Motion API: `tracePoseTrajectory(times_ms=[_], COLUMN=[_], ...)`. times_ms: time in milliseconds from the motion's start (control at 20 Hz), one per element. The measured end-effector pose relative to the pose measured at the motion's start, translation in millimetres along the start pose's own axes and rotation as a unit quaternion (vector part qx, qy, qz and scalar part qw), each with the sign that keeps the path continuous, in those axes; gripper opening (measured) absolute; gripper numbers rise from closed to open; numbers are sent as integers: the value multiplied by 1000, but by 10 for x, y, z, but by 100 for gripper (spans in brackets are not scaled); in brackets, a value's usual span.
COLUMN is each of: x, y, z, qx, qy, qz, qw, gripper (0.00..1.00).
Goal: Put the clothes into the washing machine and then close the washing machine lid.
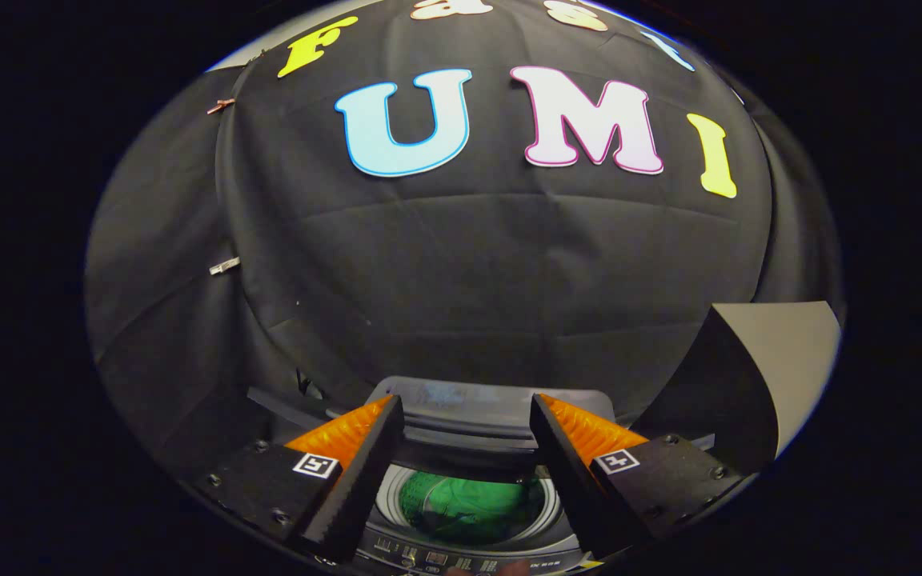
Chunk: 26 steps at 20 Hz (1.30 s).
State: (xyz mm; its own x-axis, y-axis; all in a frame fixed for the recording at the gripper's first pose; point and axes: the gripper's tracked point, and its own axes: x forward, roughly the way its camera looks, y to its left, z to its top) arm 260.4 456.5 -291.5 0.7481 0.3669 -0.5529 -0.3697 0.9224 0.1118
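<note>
Gripper [467, 412] held above the washing machine [473, 552], fingers spread wide apart, nothing between them or touching either one. Left finger [349, 472] and right finger [581, 472] angled outward from the tips, each bearing a small square marker near its base.

Below and between the fingers: round drum opening [473, 504] of the washing machine, pale ring around its edge. Green clothes [469, 500] lying inside the drum, seen through the gap between the fingers. Open room across the whole width of the drum mouth; neither finger near its ring.

Just ahead of the fingertips: lid [477, 408] raised and folded back, its grey upper edge standing across the far side of the opening, level with the fingertips. Dark hinge band directly beneath that edge, at the back rim of the drum.

Nearest the gripper, under the finger bases: control panel [437, 556] with a row of small buttons along the front edge of the machine.

Beyond the right finger: curled grey sheet [781, 360], pale face turned outward, dark inner face toward the machine, well apart from the lid.

Beyond everything: black cloth wall [461, 272], with two small clips [224, 265] on its seam beyond the left finger.
</note>
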Motion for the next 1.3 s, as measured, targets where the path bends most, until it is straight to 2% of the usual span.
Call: tracePoseTrajectory(times_ms=[200,400,800,1050,1300], x=[-33,-104,-562,-1201,-1943], y=[-109,-196,-98,-50,-224], z=[-374,-441,-31,322,712], qx=[-15,-7,-24,2,-4], qy=[35,18,-65,-129,-214], qz=[-14,-25,-31,-13,-19], qw=[999,999,997,992,977], gripper=[99,99,99,99,99])
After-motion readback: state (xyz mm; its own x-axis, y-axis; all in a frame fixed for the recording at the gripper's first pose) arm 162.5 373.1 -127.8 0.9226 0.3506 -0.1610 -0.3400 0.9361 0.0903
